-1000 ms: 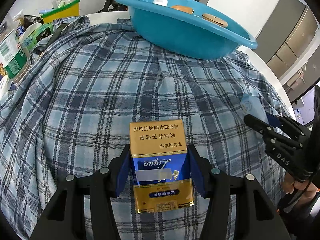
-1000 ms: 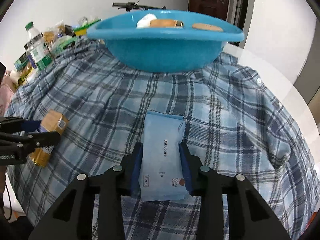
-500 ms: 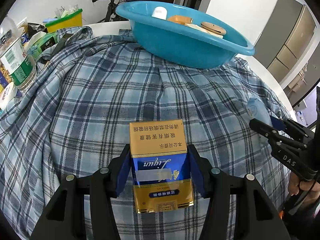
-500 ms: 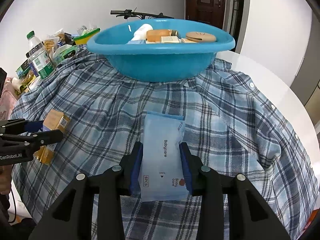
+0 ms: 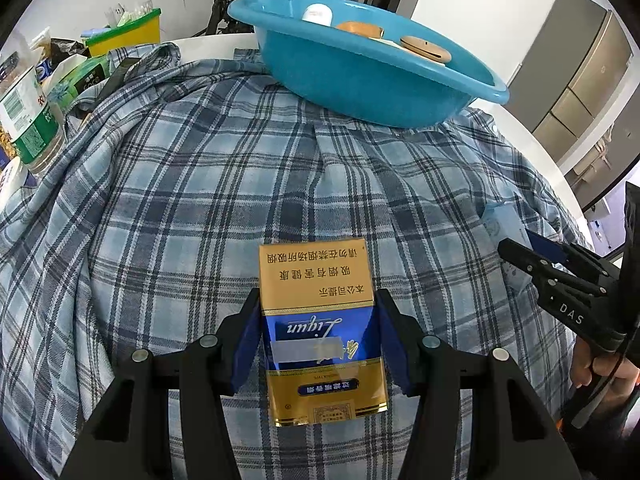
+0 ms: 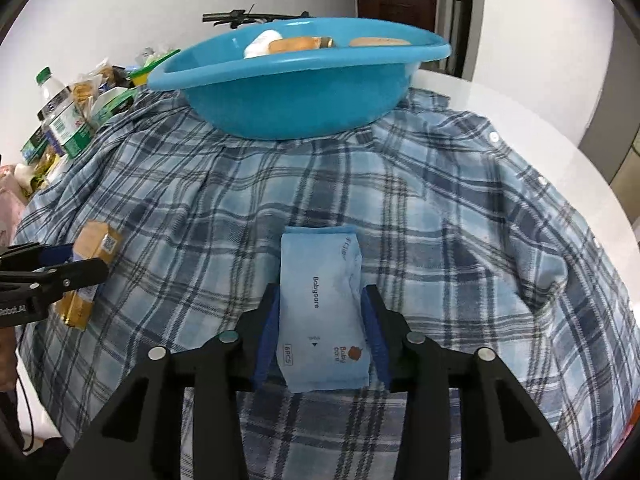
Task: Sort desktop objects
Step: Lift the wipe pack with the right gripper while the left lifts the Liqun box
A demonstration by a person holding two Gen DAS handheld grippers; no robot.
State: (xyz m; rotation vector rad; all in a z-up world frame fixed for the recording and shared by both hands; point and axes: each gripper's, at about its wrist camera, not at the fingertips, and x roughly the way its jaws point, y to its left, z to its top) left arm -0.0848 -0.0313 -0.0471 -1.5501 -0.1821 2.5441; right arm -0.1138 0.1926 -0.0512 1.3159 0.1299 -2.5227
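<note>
A gold and blue cigarette box (image 5: 314, 264) is held off the plaid shirt (image 5: 200, 200), with my left gripper (image 5: 317, 296) shut on its sides. My right gripper (image 6: 321, 292) grips a pale blue Babycare wipes pack (image 6: 320, 256); its jaws are opening slightly, and the pads still touch the pack. Each gripper shows at the edge of the other's view: the right gripper (image 5: 518, 242) with the wipes pack (image 5: 500, 220), the left gripper (image 6: 86, 260) with the cigarette box (image 6: 98, 240). A blue basin (image 6: 300, 100) with several items stands at the far side.
The shirt covers a round white table (image 6: 520, 120). A water bottle (image 6: 60, 116), snack packs and a yellow-green box (image 5: 124, 36) crowd the far left. A bicycle stands behind the basin (image 5: 360, 80). A hand (image 5: 600, 364) holds the right gripper.
Both grippers keep hold of their objects. The right gripper with the wipes pack has shifted only slightly; the basin looks a little more tilted in its view.
</note>
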